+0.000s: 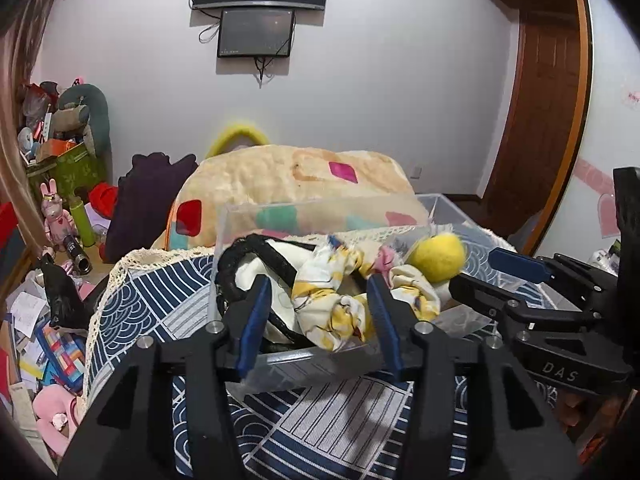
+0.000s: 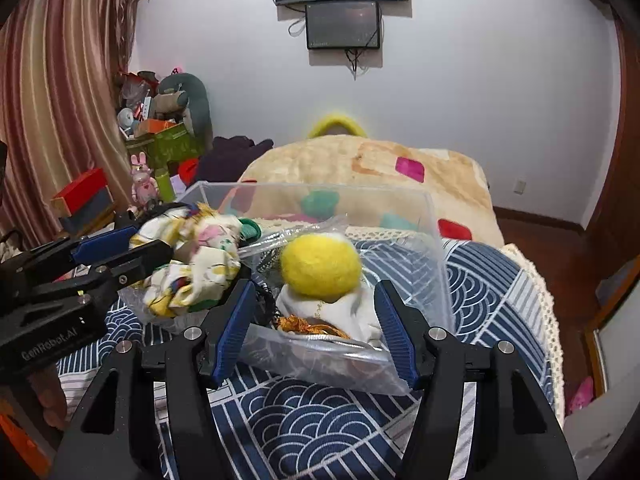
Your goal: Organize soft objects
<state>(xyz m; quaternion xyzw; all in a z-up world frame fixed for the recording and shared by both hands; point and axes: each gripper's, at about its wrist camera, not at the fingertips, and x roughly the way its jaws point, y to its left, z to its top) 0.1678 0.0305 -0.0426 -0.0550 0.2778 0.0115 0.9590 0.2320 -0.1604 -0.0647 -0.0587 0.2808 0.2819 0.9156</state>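
Note:
A clear plastic box [image 1: 320, 208] [image 2: 436, 240] stands on a blue wave-pattern cloth. In it lie a floral yellow-and-white cloth [image 1: 340, 300] [image 2: 192, 268], a yellow felt ball [image 1: 438, 256] [image 2: 320, 264], a black-trimmed white piece [image 1: 248, 264] and a white cloth with gold trim [image 2: 320, 312]. My left gripper [image 1: 318, 312] [image 2: 132, 246] is open, its fingers on either side of the floral cloth, not closed on it. My right gripper [image 2: 316, 328] [image 1: 484, 270] is open at the box's near wall, just below the ball.
A cream blanket with coloured patches [image 1: 288, 184] [image 2: 380, 172] is heaped behind the box. Clutter, toys and boxes [image 1: 60, 184] [image 2: 160, 140] fill the left. A curtain [image 2: 52, 100] hangs left, a wooden door [image 1: 548, 112] stands right, screens [image 2: 340, 0] hang on the wall.

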